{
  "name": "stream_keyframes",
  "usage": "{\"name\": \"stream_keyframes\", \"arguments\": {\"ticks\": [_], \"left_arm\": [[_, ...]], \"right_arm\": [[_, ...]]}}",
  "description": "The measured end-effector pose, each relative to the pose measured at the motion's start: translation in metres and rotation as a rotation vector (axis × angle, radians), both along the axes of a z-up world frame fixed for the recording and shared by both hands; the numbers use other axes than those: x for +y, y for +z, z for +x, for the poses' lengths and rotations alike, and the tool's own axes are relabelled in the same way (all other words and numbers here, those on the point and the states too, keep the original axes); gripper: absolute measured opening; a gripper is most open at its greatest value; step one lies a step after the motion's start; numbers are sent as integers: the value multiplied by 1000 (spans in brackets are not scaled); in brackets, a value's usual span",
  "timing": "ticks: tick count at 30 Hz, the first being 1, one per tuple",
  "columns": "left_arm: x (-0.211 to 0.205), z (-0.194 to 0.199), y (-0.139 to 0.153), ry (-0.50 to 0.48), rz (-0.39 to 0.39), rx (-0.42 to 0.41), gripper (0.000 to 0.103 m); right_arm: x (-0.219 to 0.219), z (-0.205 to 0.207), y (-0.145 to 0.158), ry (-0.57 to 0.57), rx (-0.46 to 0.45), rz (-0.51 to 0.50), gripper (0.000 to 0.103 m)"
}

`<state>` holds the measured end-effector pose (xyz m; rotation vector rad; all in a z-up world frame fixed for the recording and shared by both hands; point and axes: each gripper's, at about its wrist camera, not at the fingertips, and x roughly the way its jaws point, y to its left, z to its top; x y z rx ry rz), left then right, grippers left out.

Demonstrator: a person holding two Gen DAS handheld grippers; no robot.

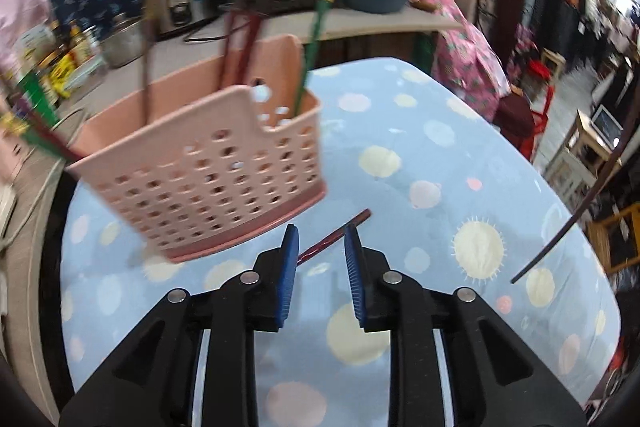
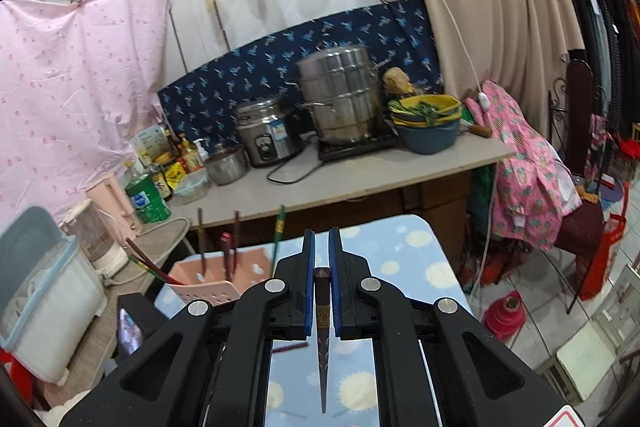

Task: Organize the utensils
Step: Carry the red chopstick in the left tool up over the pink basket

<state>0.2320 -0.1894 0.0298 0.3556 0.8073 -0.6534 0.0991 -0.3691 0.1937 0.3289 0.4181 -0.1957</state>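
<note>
- While the left claw [image 1: 321, 241] hangs over the table [image 1: 440, 187] with its ribbed blue pads [image 1: 354, 275] spread apart and nothing between them, a red chopstick [image 1: 335, 237] lies flat on the cloth just beyond its tips.
- That red chopstick is slim and glossy; its long axis runs diagonally, from near left to far right.
- To the far left of this claw sits the pink plastic basket [image 1: 224, 183], rectangular, its walls perforated with rows of small holes, with a darker pink base.
- Several chopsticks [image 1: 316, 31] stand in it, green and dark red, leaning at different angles.
- The right claw [image 2: 321, 255] is narrowed onto a dark brown chopstick [image 2: 322, 331], clamped between its blue pads.
- This stick is square at its far end, tapers to a point, and points back toward the camera.
- The table's cloth is pale blue with soft pastel dots.
</note>
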Motion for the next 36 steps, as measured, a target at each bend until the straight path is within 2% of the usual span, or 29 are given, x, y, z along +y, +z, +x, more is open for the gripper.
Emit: {"name": "stream_keyframes", "arguments": {"ticks": [6,11,15,21,28,36], "left_arm": [[-48,18,-33,-141,63,17,23],[-67,27,-56,-187,131,29,23],[-71,35,-71,-207,153,85,23],[-58,29,-73,-211,133,141,24],[-28,-11,-72,-219,124,200,19],[14,-72,-72,-112,114,260,16]], "right_arm": [[-22,-8,-15,-34,35,16,7],[-32,-7,-21,-34,40,35,7],[-34,-5,-25,-25,45,43,7],[-30,-4,-30,-10,58,53,7],[-22,-10,-33,2,67,62,7],[-10,-21,-36,25,76,73,7]]}}
